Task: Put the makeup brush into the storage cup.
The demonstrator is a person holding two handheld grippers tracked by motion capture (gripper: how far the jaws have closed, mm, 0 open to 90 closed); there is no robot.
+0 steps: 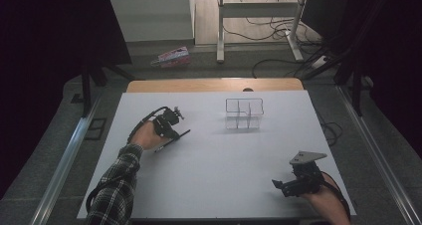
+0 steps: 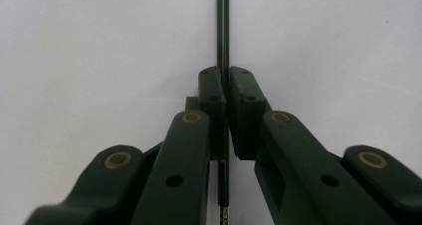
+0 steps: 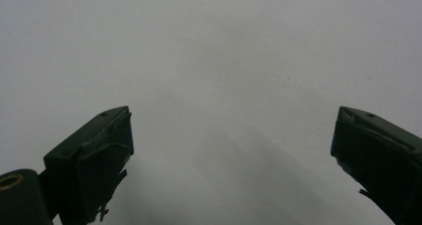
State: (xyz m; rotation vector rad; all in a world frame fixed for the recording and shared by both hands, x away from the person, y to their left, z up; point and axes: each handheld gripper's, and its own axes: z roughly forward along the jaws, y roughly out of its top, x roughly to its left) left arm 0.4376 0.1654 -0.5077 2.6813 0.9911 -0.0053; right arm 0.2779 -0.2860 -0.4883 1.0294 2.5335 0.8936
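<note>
Holding a thin black rod (image 2: pixel 222 31), the left gripper (image 1: pixel 169 128) rests over the left part of the desk (image 1: pixel 214 185), somewhat nearer to the far edge than to the near one. Its jaws are pressed together on the rod, with almost no gap between the pads. In the high view the rod (image 1: pixel 174 138) lies low over the white surface, and its long axis runs from the hand obliquely toward the right and the far side. To the right of it, near the far edge and a little right of the middle, stands a clear box with compartments (image 1: pixel 244 114); it looks empty, though I cannot be sure. The rod points roughly past the box, to its near side, so I judge that the coming move, if the rod goes into the box, needs the rod lifted and turned upright over one compartment. The left hand is clearly nearer to the box than the right one.

The right gripper (image 1: pixel 286 185) waits near the near right corner of the desk, well apart from the box. Its jaws stand wide open and hold nothing.

The left gripper view shows the grip itself: the rod passes between the pads and sticks out on both sides, with a small metallic tip at the lower end. The high view does not show this detail, but it gives the box. The right gripper view shows its two jaws apart over the bare desk (image 3: pixel 224 60).
</note>
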